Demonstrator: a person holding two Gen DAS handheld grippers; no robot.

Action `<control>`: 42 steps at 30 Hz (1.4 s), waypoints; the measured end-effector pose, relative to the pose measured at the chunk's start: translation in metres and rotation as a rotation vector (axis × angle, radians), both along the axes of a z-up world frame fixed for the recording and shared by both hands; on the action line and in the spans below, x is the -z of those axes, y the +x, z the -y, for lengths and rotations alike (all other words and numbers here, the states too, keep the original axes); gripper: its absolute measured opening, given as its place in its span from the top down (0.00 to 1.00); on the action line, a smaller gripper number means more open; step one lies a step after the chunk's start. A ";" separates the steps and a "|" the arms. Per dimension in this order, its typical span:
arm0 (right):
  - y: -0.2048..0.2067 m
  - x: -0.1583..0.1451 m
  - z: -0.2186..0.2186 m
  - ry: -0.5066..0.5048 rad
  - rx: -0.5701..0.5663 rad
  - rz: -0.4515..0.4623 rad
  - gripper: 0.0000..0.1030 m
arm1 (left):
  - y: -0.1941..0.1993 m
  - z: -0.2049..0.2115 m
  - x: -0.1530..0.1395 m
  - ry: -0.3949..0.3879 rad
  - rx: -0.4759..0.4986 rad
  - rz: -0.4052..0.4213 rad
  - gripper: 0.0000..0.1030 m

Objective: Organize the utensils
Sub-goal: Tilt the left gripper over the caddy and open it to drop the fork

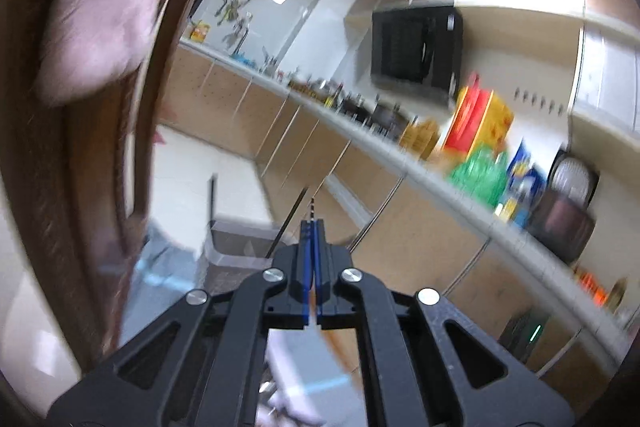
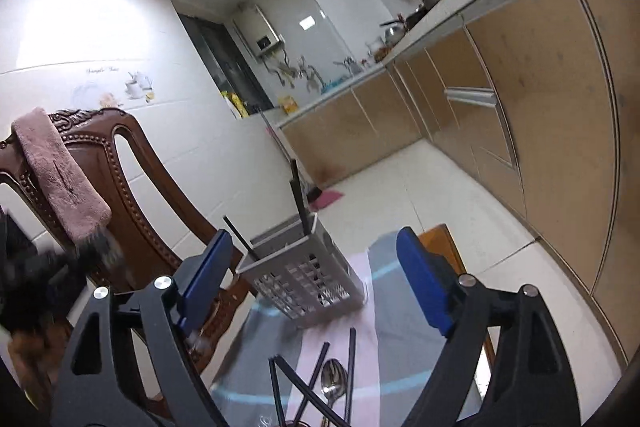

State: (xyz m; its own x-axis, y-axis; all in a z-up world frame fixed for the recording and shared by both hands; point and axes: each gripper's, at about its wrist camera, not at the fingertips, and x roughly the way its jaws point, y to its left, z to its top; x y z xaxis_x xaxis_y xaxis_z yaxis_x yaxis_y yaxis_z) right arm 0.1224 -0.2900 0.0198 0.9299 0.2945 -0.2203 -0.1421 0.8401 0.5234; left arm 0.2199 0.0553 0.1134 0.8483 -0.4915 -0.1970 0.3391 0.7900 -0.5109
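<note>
Your right gripper (image 2: 316, 281) stood wide open and empty just before the grey perforated plastic utensil basket (image 2: 308, 279), loose black chopsticks (image 2: 314, 379) and a steel spoon (image 2: 334, 385) below it, while your left gripper (image 1: 313, 227) pinched 1 thin dark chopstick (image 1: 289, 225).

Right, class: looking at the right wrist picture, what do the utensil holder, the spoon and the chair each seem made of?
Utensil holder: likely grey matte plastic, with moulded grid slots. Spoon: metal, probably steel, mirror-shiny bowl. Chair: dark glossy wood, with carved beading along the back.
</note>
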 end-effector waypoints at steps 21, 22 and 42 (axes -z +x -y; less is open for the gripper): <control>0.010 0.009 0.013 0.010 -0.071 -0.012 0.20 | 0.166 0.015 0.099 -0.298 -0.156 -0.146 0.98; 0.010 0.009 0.013 0.010 -0.073 -0.014 0.20 | 0.166 0.016 0.110 -0.297 -0.160 -0.166 0.98; 0.026 0.048 -0.056 -0.433 -0.398 -0.267 0.29 | -0.006 0.039 0.116 0.387 -0.199 -0.264 0.15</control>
